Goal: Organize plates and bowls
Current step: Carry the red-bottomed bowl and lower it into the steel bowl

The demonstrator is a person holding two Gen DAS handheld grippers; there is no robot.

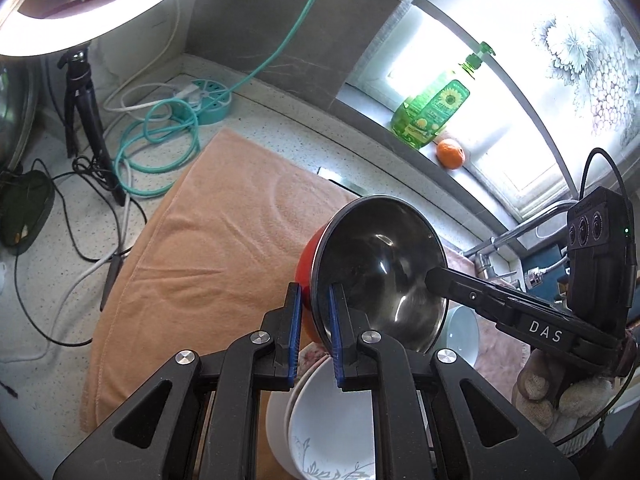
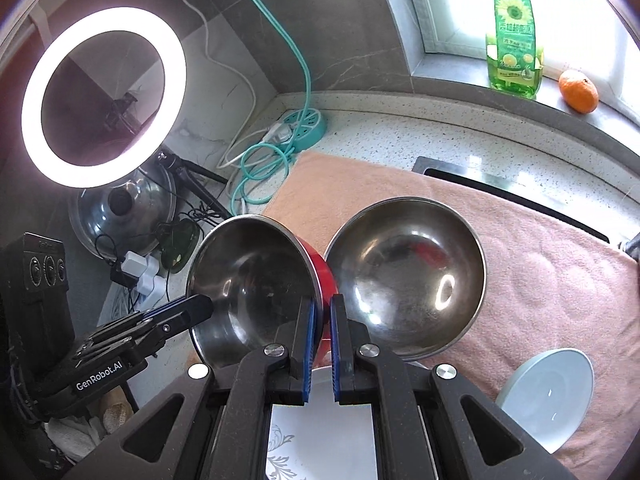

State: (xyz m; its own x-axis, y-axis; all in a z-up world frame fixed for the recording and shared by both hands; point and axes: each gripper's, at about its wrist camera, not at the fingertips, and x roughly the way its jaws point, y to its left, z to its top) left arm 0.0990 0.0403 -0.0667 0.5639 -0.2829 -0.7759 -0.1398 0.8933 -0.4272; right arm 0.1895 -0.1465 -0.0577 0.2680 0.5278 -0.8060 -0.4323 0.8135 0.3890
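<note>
Blue-padded and clenched, my left gripper [image 1: 314, 332] pinches the rim of the red bowl [image 1: 309, 258] with its steel lining, held tilted at frame centre above the peach towel [image 1: 208, 240]; my right gripper [image 2: 322, 344] clamps the same bowl's opposite rim [image 2: 320, 276]; beside it, right of centre, a plain steel bowl [image 2: 408, 276] touches the red wall; white floral plates [image 1: 324, 436] lie stacked at the lower edge; a pale blue plate [image 2: 552, 396] rests lower right on the towel; the speckled tabletop [image 2: 380, 132] carries a teal power strip [image 2: 304, 126]; green soap bottle [image 2: 514, 40] and orange [image 2: 578, 91] upper right.
</note>
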